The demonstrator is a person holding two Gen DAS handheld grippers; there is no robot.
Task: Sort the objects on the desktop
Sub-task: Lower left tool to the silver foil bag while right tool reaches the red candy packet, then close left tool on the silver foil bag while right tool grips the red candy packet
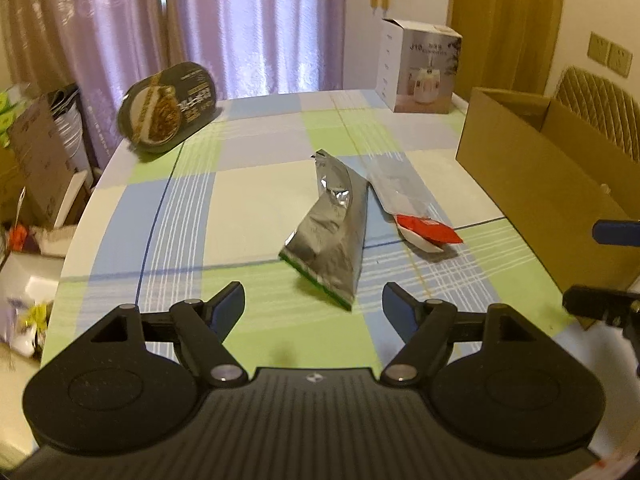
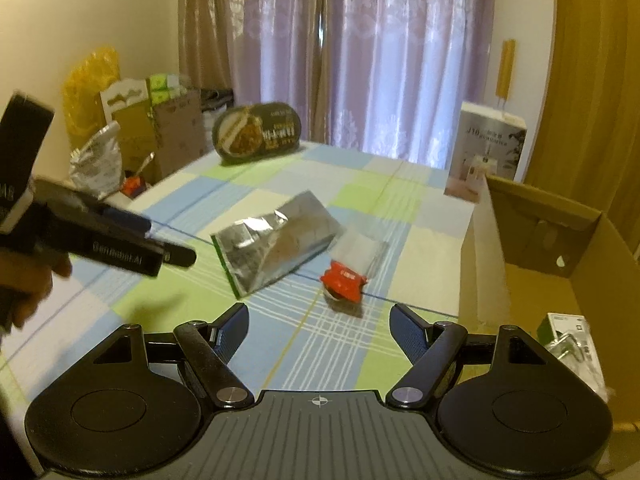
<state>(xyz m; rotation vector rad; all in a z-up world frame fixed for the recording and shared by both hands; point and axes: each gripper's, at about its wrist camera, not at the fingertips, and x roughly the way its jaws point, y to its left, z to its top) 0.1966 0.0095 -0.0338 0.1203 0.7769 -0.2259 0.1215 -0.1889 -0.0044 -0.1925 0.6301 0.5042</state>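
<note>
A crumpled silver foil bag (image 1: 332, 232) (image 2: 272, 244) lies in the middle of the checked tablecloth. Just right of it lie a clear plastic sachet (image 1: 396, 186) (image 2: 360, 250) and a small red packet (image 1: 428, 230) (image 2: 344, 278). A brown cardboard box (image 1: 532, 184) (image 2: 532, 264) stands open at the table's right. My left gripper (image 1: 314, 304) hovers open just short of the foil bag, with nothing between its fingers. My right gripper (image 2: 320, 322) is open too, near the red packet and beside the box. The left gripper (image 2: 132, 240) also shows at the left of the right wrist view.
A dark oval food tray (image 1: 170, 108) (image 2: 258, 134) leans upright at the far left of the table. A white appliance box (image 1: 420, 68) (image 2: 486, 148) stands at the far right. Small items (image 2: 572, 340) lie inside the cardboard box. Cartons and bags (image 1: 36, 152) crowd the floor left of the table.
</note>
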